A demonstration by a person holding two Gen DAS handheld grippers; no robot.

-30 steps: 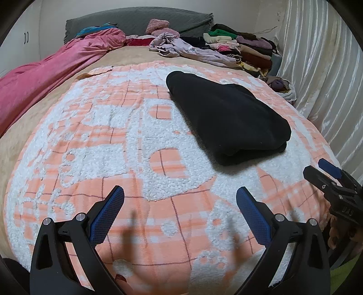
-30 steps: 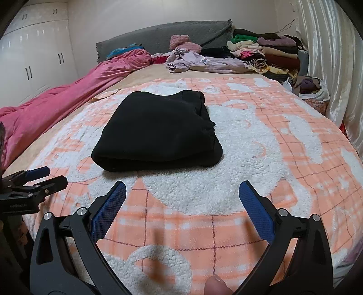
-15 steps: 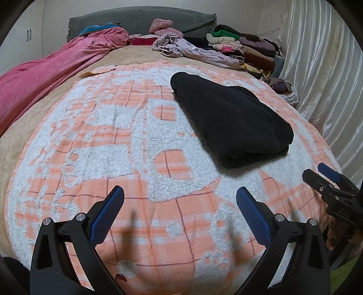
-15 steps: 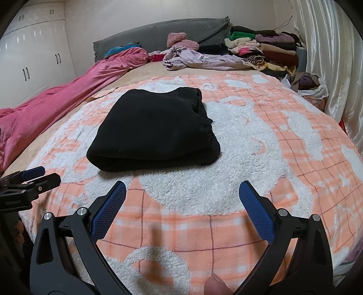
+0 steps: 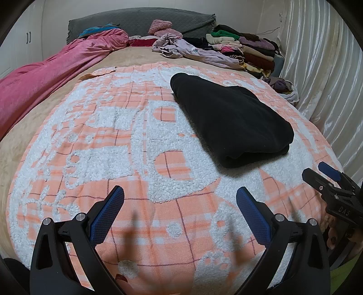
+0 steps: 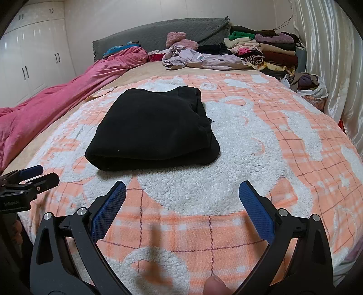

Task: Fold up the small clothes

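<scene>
A black garment (image 5: pixel 229 115) lies folded into a thick rectangle on the orange-and-white blanket (image 5: pixel 102 140); it also shows in the right wrist view (image 6: pixel 152 127). My left gripper (image 5: pixel 180 199) is open and empty, hovering over the blanket short of the garment's near left side. My right gripper (image 6: pixel 182 195) is open and empty, just short of the garment's near edge. Each gripper shows at the edge of the other's view: the right one (image 5: pixel 326 179) and the left one (image 6: pixel 34 177).
A pink duvet (image 5: pixel 45 72) runs along the bed's left side. Loose lilac clothes (image 6: pixel 199 59) and a stack of folded clothes (image 6: pixel 265 47) lie by the grey headboard (image 5: pixel 140 20). A bag of clothes (image 6: pixel 310 86) and shiny curtains (image 5: pixel 322 68) are on the right.
Both grippers have drawn back slightly and shifted; the black garment lies still and neither gripper's jaws moved.
</scene>
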